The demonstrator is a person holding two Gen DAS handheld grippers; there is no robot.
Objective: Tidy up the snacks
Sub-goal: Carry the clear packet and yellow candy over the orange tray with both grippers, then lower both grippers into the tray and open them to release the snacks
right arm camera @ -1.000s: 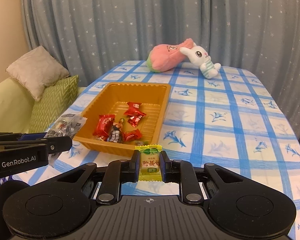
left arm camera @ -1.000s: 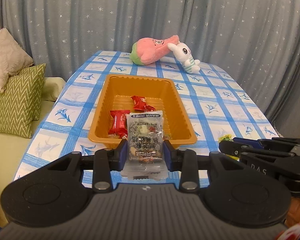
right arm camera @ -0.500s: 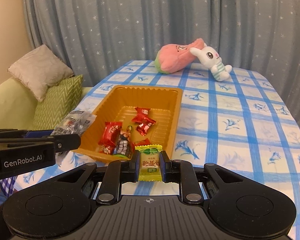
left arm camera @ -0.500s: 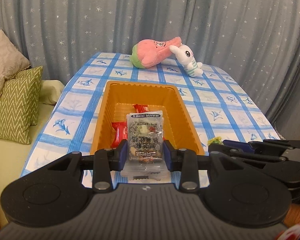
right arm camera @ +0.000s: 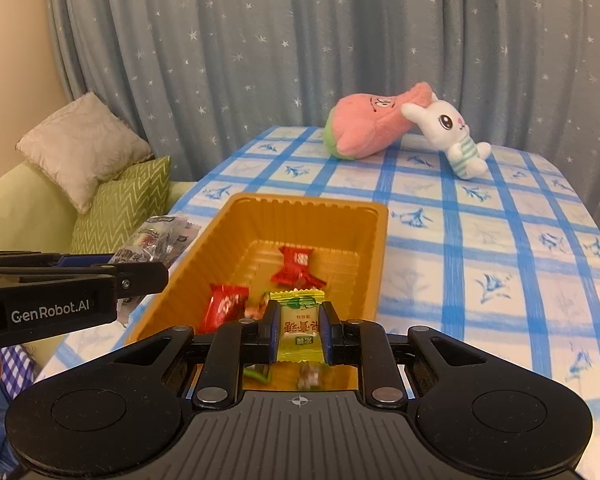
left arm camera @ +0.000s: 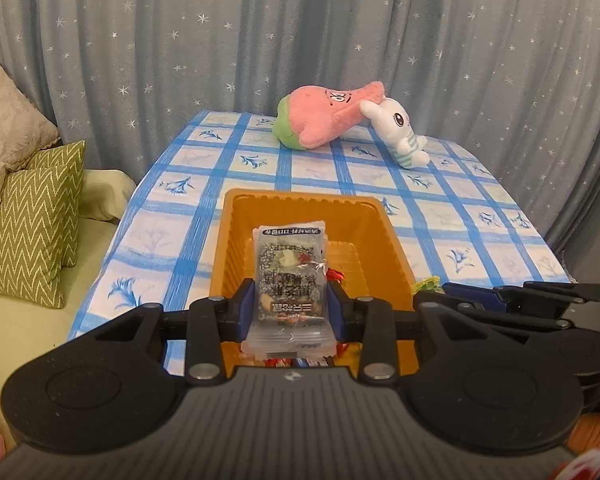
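Meanwhile, both grippers have been carried forward over the orange tray (right arm camera: pixel 236 240) since 1 second ago, so release is judged to be near. A clear nut packet (left arm camera: pixel 290 276) is pinched by the left gripper (left arm camera: pixel 290 312), and 1 yellow-green candy (right arm camera: pixel 300 330) is clamped by the right gripper (right arm camera: pixel 300 334); both are held above the tray's near end. Inside, 2 red wrappers (right arm camera: pixel 296 270) are counted clearly, others being blurred. 2 plush toys (right arm camera: pixel 380 128) are seen well apart.

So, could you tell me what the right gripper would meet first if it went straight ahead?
Probably the orange tray: the right gripper, shut on a yellow candy, points over its inside, toward a red candy and the far wall. Its height above them is unclear.
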